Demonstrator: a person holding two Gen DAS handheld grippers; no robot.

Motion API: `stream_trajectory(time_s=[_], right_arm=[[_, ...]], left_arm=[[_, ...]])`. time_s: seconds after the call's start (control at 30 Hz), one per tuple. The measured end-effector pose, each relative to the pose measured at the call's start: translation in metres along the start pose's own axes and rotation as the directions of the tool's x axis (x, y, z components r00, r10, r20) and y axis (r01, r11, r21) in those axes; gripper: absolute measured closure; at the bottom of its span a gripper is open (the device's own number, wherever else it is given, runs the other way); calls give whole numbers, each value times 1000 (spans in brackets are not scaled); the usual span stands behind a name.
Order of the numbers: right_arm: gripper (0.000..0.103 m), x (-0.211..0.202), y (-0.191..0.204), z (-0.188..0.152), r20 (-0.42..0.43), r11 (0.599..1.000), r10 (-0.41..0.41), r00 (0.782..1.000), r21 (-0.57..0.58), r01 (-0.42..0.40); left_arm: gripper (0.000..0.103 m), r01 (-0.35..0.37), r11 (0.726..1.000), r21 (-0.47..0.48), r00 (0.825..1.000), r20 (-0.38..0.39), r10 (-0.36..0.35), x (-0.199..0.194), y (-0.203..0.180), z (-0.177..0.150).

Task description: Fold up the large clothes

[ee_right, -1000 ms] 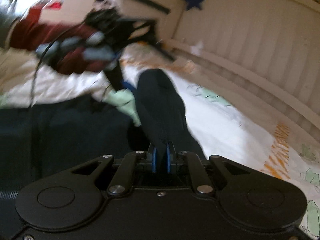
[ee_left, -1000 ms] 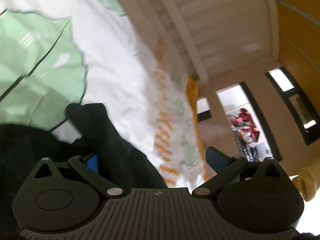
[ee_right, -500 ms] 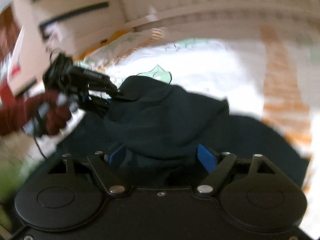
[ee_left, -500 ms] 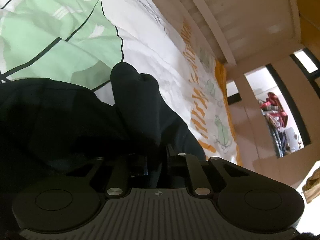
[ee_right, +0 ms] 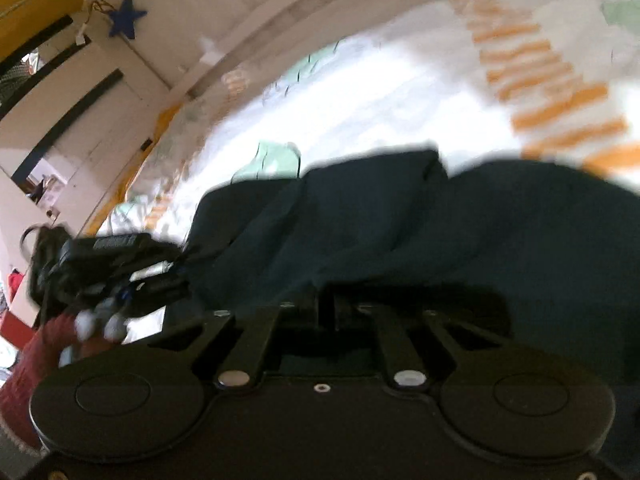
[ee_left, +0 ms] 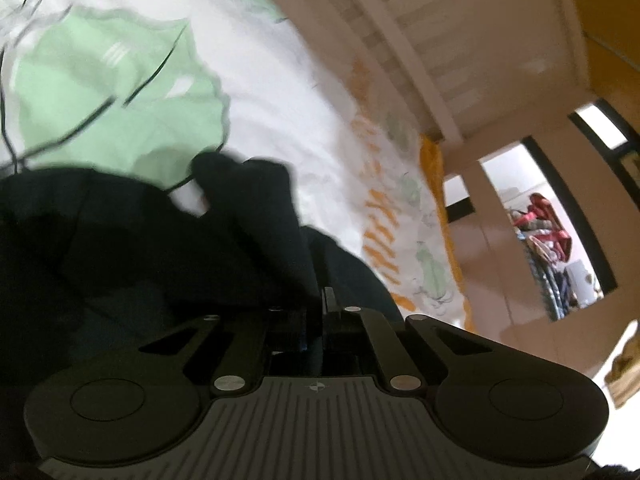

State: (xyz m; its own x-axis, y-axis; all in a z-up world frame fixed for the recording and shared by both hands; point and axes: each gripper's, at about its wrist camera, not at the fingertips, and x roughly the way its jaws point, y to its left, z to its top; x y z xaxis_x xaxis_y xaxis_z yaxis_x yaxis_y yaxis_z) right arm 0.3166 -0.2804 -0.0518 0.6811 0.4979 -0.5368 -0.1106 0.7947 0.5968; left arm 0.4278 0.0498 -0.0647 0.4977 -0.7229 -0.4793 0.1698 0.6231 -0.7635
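Left gripper [ee_left: 320, 300] — pressed together on a raised fold of the dark garment [ee_left: 120, 248] — and right gripper [ee_right: 326, 300], likewise pinching that garment, which lies on the bed sheet [ee_left: 280, 92].

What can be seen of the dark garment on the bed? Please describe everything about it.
The dark garment is a large piece of soft navy, almost black fabric, crumpled in thick folds on the printed bedsheet. The kind of garment cannot be told. One rounded fold stands up from it. The left gripper is shut on one part and the right gripper on another. No buttons or prints show.
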Motion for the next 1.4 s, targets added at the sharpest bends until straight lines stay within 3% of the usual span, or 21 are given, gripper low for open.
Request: stream_trajectory(time_s=[0.13, 0.23, 0.33, 0.43, 0.47, 0.53, 0.63, 0.67, 0.7, 0.77, 0.83, 0.93, 1.07, 1.3, 1.37, 1.4], right_arm=[[88, -35, 6, 18, 91, 999, 2, 996, -49, 3], [88, -56, 3, 13, 72, 997, 7, 997, -76, -1], [88, -57, -6, -13, 1, 995, -34, 999, -98, 34], [87, -41, -16, -48, -58, 979, -131, 990, -165, 119], [87, -38, -23, -55, -69, 974, -154, 986, -180, 139], [85, -32, -27, -67, -78, 971, -166, 983, -184, 150], [80, -38, -21, -66, -55, 966, -172, 984, -206, 157], [70, -43, -19, -65, -44, 962, -174, 984, -220, 160], [49, -48, -16, -64, -31, 960, -171, 985, -228, 159], [27, -55, -15, -63, -9, 964, -151, 989, -221, 145], [27, -58, -15, -64, 1, 970, -131, 991, -206, 128], [27, -54, -19, -66, 7, 977, -112, 994, -184, 111], [27, -49, -25, -69, 17, 988, -73, 997, -133, 74], [27, -39, -31, -68, 27, 994, -42, 999, -103, 45], [35, -39, -30, -70, 31, 994, -40, 999, -104, 43], [42, -39, -30, -70, 29, 994, -38, 999, -104, 41]], left_arm=[[98, 37, 995, 91, 998, 38, -41, -25, -36, -19], [98, 29, 990, 135, 999, 35, -35, -33, -44, -50], [98, -43, 988, 147, 999, -23, 47, -26, -26, -91], [97, -142, 985, 101, 986, -73, 149, -14, 4, -120], [97, -147, 986, 80, 985, -83, 153, -11, 12, -125], [95, -147, 986, 83, 986, -65, 153, -14, 15, -126], [92, -173, 972, 162, 984, -18, 178, -21, 3, -120], [88, -179, 965, 189, 983, 3, 182, -24, -1, -118], [77, -183, 961, 209, 983, 26, 181, -28, -6, -118], [72, -178, 955, 238, 984, 67, 167, -33, -12, -116], [58, -176, 951, 256, 984, 82, 160, -35, -13, -114], [48, -163, 960, 228, 985, 89, 147, -32, -3, -113], [48, -140, 981, 132, 987, 100, 128, -24, 14, -110], [46, -118, 985, 126, 988, 115, 103, -22, 16, -101], [47, -103, 988, 114, 989, 117, 89, -22, 17, -101], [55, -96, 989, 111, 989, 121, 83, -21, 18, -101]])
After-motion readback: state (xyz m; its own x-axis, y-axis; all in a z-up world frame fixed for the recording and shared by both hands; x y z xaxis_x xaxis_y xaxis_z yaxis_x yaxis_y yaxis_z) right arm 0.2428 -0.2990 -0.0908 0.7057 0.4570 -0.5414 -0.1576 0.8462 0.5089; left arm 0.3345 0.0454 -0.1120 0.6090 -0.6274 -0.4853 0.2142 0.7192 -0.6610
